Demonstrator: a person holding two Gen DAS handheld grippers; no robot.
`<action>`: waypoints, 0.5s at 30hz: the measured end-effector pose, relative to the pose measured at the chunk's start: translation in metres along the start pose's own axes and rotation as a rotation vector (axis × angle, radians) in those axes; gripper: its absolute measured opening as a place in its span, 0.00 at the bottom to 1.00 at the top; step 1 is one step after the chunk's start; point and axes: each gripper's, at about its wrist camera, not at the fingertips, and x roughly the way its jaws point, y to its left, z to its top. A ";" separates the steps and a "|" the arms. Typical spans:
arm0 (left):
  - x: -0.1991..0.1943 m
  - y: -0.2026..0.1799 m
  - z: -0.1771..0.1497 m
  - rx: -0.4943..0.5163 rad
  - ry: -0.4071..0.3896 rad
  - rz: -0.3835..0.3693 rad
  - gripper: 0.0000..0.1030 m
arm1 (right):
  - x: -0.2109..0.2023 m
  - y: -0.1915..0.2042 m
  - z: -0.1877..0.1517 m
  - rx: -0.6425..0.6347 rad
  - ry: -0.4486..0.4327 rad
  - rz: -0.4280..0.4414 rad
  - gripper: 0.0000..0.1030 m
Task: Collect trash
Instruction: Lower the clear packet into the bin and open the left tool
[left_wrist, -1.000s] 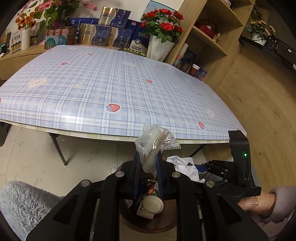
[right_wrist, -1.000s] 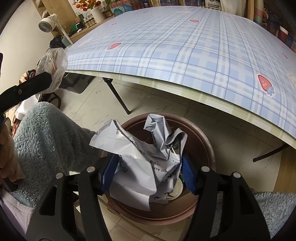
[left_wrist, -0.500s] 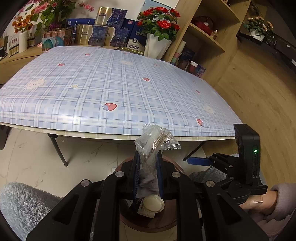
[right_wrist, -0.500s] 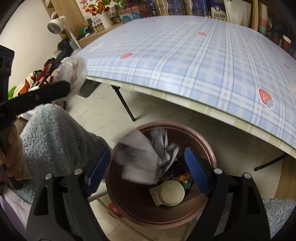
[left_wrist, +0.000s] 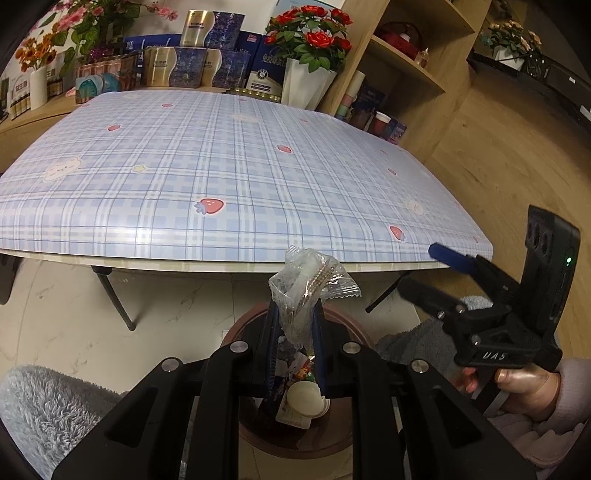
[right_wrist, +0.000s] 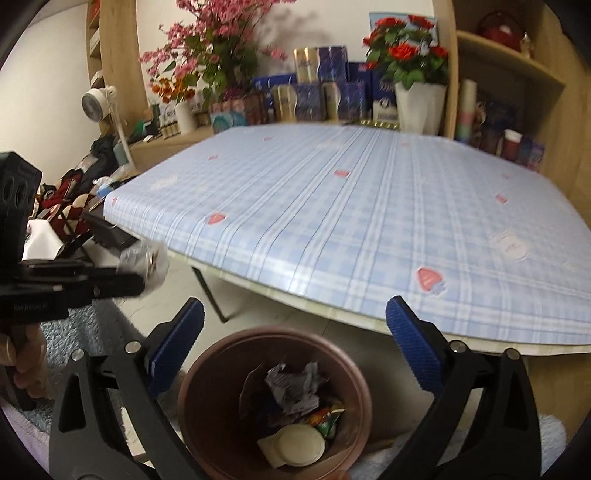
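My left gripper (left_wrist: 295, 314) is shut on a clear crinkled plastic wrapper (left_wrist: 310, 280), held above the brown round trash bin (left_wrist: 343, 314). The same wrapper (right_wrist: 147, 260) shows blurred at the left of the right wrist view. My right gripper (right_wrist: 295, 332) hangs above the bin (right_wrist: 207, 369), its jaws opening wide with nothing between the blue pads (right_wrist: 177, 343). Crumpled grey paper (right_wrist: 295, 384), a white lid (right_wrist: 299, 445) and coloured wrappers lie inside the bin. In the left wrist view the right gripper (left_wrist: 439, 254) sits at the right, held by a hand (left_wrist: 524, 387).
A table with a blue plaid strawberry cloth (left_wrist: 221, 166) overhangs the bin, on black legs (left_wrist: 114, 299). Behind it stand boxes, a white vase of red roses (left_wrist: 306, 85) and wooden shelves (left_wrist: 406, 62). Fluffy grey fabric (left_wrist: 48, 406) lies at the lower left; the floor is pale tile.
The right gripper opened and let the crumpled grey paper drop into the bin, then rose and tilted up toward the table. The left gripper kept still with the wrapper.
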 end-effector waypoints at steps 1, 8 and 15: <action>0.002 -0.001 0.000 0.005 0.009 -0.002 0.16 | -0.001 -0.001 0.000 -0.001 -0.008 -0.003 0.94; 0.026 -0.014 -0.008 0.066 0.126 0.001 0.16 | -0.005 -0.001 0.001 -0.003 -0.025 -0.003 0.94; 0.063 -0.021 -0.020 0.107 0.293 0.020 0.16 | -0.008 -0.007 -0.003 0.041 -0.029 -0.001 0.94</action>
